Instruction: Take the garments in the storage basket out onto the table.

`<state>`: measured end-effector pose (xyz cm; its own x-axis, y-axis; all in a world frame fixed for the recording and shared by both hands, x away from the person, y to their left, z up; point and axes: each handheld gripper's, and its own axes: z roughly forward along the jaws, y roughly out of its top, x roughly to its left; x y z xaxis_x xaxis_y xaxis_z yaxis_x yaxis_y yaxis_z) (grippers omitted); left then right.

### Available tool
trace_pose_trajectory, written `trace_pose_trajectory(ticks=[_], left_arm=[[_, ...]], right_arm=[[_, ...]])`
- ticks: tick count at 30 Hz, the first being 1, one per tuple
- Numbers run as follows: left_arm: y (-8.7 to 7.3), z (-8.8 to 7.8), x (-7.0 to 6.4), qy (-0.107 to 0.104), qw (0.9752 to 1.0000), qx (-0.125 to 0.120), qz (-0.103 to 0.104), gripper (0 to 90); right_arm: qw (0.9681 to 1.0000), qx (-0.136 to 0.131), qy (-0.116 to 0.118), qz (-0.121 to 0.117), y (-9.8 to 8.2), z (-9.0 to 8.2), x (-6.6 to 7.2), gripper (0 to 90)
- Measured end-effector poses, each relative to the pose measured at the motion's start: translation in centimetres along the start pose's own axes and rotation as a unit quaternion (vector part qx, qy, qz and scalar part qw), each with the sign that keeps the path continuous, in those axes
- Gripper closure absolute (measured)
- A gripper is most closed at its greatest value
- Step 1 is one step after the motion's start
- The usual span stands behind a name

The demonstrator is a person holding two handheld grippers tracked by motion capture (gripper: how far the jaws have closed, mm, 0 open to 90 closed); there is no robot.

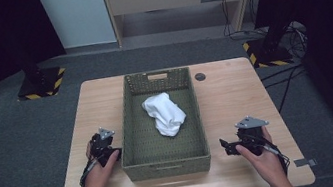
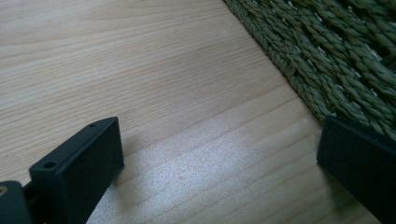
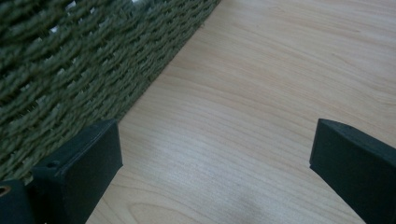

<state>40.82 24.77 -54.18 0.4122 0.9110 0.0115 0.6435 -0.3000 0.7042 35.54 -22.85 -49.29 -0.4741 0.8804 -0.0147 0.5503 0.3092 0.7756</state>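
Observation:
A green woven basket (image 1: 134,129) stands in the middle of the wooden table (image 1: 236,97), and a crumpled white cloth (image 1: 164,114) lies inside it. My left gripper (image 1: 108,151) rests on the table just left of the basket's near left corner, open, nothing between its jaws. In the left gripper view the basket wall (image 2: 336,70) runs close by the right jaw, with the left gripper (image 2: 219,163) over bare wood. My right gripper (image 1: 228,147) sits right of the basket, open and empty. The right gripper view has the right gripper (image 3: 215,163) beside the basket wall (image 3: 84,60).
A small dark round disc (image 1: 200,76) is set in the table behind the basket's far right corner. Bare wood lies on both sides of the basket. Beyond the table are grey floor, two black stands with striped bases (image 1: 41,85), and cables (image 1: 284,80) at the right.

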Motion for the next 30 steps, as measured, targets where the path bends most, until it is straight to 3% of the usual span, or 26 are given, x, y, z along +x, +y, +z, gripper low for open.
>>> trace_pose_trajectory(ticks=[16,30], left_arm=[[0.0,0.0,0.0,0.000,1.0000,0.000,0.000,0.0],[0.0,0.0,0.0,0.000,1.0000,0.000,0.000,0.0]], right_arm=[[0.9999,-0.005,0.005,-0.015,2.7,-1.1,-0.2,2.5],[0.9991,-0.014,0.013,-0.038,7.3,-2.4,0.1,2.2]])
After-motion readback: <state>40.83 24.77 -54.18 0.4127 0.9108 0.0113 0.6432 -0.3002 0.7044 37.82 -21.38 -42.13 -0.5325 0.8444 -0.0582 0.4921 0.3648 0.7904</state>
